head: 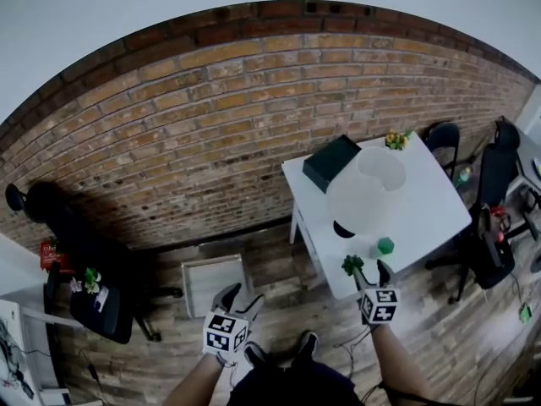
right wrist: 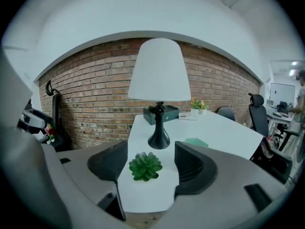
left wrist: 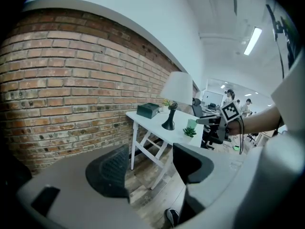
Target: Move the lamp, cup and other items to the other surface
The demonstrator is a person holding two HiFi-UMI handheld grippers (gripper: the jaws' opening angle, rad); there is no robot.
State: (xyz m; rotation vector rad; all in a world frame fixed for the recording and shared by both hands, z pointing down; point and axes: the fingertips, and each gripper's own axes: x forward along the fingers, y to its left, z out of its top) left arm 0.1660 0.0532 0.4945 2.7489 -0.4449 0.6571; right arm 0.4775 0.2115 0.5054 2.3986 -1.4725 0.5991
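Your left tongs hang wide and empty above the floor. Your right tongs stand wide at the desk's near edge, the plant just ahead between them, seemingly untouched. Beyond it stand the lamp, cup and box.

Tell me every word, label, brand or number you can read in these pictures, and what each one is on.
No words, brands or numbers are readable anywhere.
Left tool and right tool: black-and-white square patterns, no letters.
Dark green box: no label shows.
Small white item: too small to read.
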